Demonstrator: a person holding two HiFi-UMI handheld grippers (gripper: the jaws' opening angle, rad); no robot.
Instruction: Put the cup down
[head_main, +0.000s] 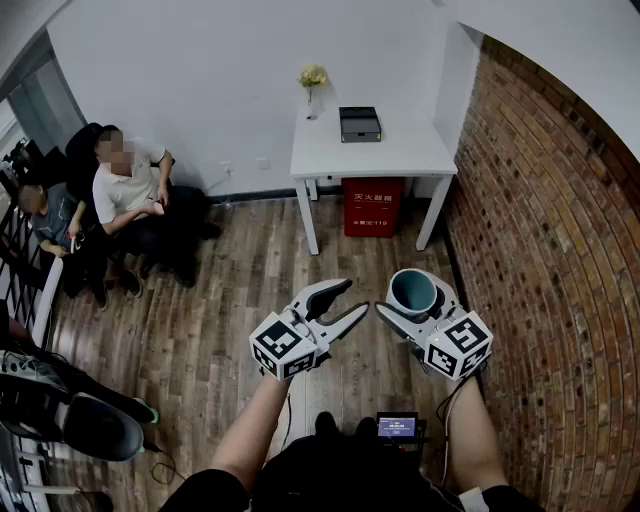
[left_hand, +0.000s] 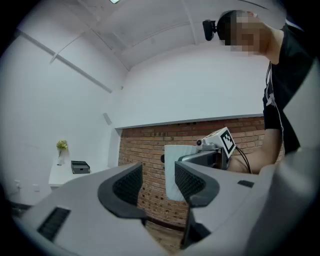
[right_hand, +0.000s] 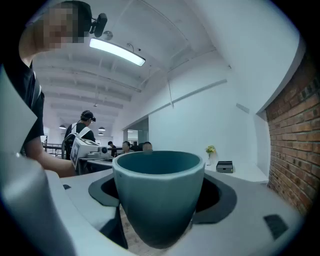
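Observation:
A teal cup (head_main: 413, 292) stands upright between the jaws of my right gripper (head_main: 418, 305), held above the wooden floor. In the right gripper view the cup (right_hand: 157, 195) fills the gap, and both dark pads (right_hand: 220, 195) press on its sides. My left gripper (head_main: 352, 298) hangs just to the left of it, open, with nothing between its fingers. In the left gripper view its jaws (left_hand: 157, 182) stand apart, and beyond them I see the cup's pale side (left_hand: 171, 175) and the right gripper's marker cube (left_hand: 224, 141).
A white table (head_main: 400, 155) stands ahead against the wall with a black box (head_main: 360, 123) and a small vase of flowers (head_main: 313, 85). A red box (head_main: 373, 205) sits under it. A brick wall (head_main: 540, 250) runs along the right. People sit at the left (head_main: 125, 190).

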